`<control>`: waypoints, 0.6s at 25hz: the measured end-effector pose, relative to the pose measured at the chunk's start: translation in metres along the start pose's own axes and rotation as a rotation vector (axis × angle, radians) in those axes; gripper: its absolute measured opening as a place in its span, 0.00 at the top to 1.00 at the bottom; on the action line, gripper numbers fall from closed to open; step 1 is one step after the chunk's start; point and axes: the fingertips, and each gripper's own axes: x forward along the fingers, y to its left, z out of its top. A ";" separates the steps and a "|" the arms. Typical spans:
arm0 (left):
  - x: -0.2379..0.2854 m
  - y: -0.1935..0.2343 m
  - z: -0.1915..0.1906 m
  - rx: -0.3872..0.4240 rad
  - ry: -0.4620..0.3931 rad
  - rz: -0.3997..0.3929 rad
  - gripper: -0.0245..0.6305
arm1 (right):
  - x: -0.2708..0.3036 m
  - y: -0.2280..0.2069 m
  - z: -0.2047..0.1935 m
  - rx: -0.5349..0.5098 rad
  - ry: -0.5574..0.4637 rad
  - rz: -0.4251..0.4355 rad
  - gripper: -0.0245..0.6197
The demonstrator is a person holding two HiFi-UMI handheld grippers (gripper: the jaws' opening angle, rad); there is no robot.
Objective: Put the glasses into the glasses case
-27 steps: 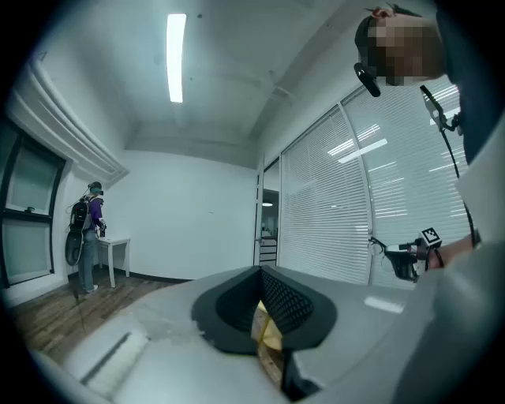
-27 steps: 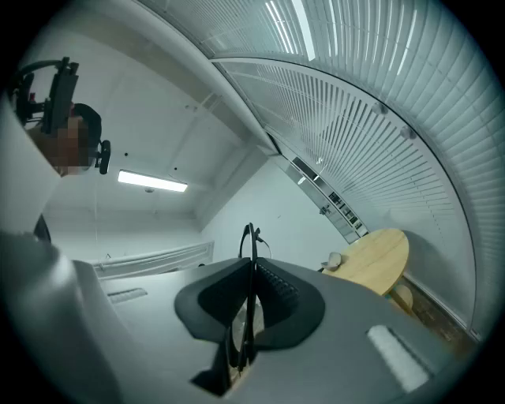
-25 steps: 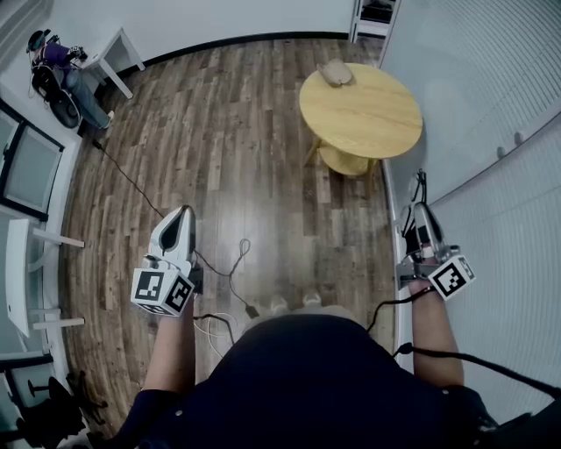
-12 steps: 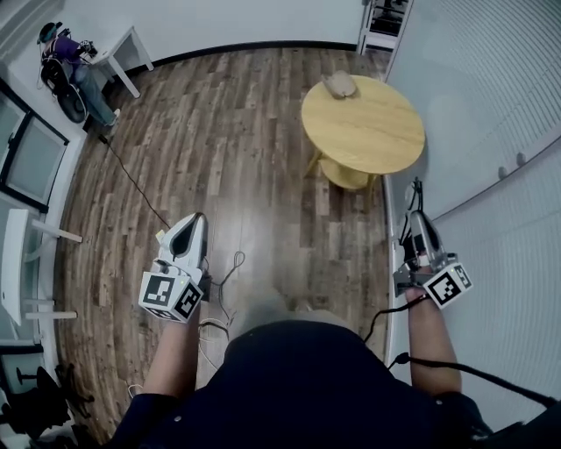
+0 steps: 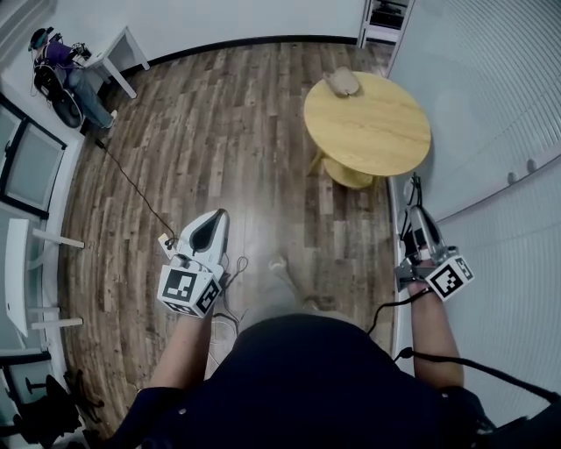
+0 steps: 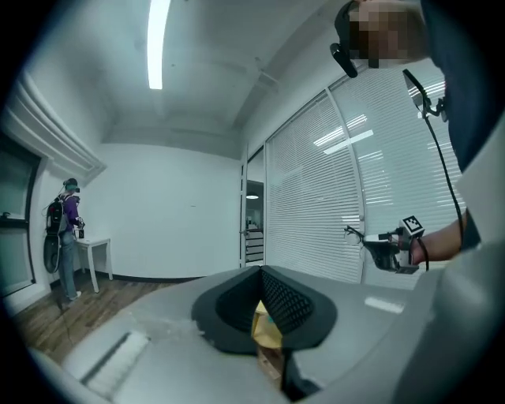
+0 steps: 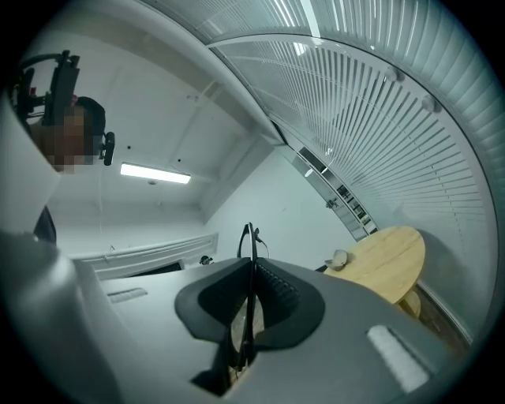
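Observation:
The beige glasses case (image 5: 342, 81) lies on the far side of the round wooden table (image 5: 368, 123); in the right gripper view the case (image 7: 339, 257) is small and far off on the table (image 7: 390, 260). My right gripper (image 5: 420, 213) is shut on black-framed glasses (image 5: 415, 188), whose thin frame (image 7: 250, 237) sticks up past the jaw tips (image 7: 251, 267). It hovers beside the glass wall, short of the table. My left gripper (image 5: 213, 221) is over the wooden floor, jaws together (image 6: 260, 272) with nothing held.
A slatted glass wall (image 5: 491, 105) runs along the right. A cable (image 5: 131, 184) trails across the floor towards my feet. Another person (image 5: 54, 60) stands at a white desk (image 5: 118, 53) at the far left. A shelf (image 5: 381, 13) stands behind the table.
Both grippers have moved forward towards the table; the left one has also shifted right. The right gripper still holds the glasses.

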 end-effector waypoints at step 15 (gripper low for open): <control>0.126 0.134 0.020 -0.001 -0.032 -0.077 0.96 | 0.136 -0.023 0.002 -0.005 -0.026 -0.089 0.92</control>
